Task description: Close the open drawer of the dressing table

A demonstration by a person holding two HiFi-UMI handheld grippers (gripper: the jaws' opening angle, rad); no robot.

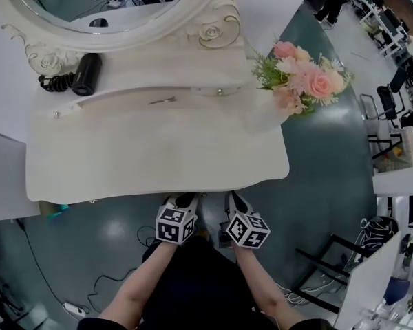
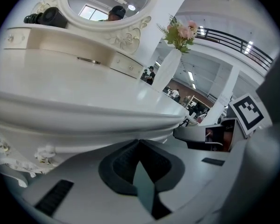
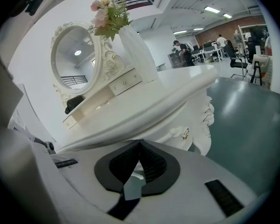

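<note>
Head view: the dressing table [image 1: 158, 163], here the bench, lies with its long front edge running left to right and the mirror [image 1: 117, 5] at the far side. The left tool [image 1: 184, 199] and right tool [image 1: 235, 199] sit side by side at the middle of that front edge, tips tucked under the overhanging top. The drawer is hidden below the top here, so how far out it stands cannot be told. Left gripper view: the jaws are pressed together with nothing between them. Their tips sit just below the moulded lip, at the white front beneath it, judged to be the drawer face [image 2: 79, 143]. Right gripper view: the jaws likewise meet empty, aimed at the same drawer face [image 3: 177, 127] under the lip. The drawer's long axis is judged to run parallel to the bench's front edge, with its face toward the person and its travel toward the mirror. Procedure: use the closed tips as blunt pushers. Hold both tools level, evenly spaced about the centre. Push straight toward the mirror with equal force so the drawer does not skew and bind. Keep the tips off the carved ornament [image 2: 44, 153]. Stop when the face sits flush.
</note>
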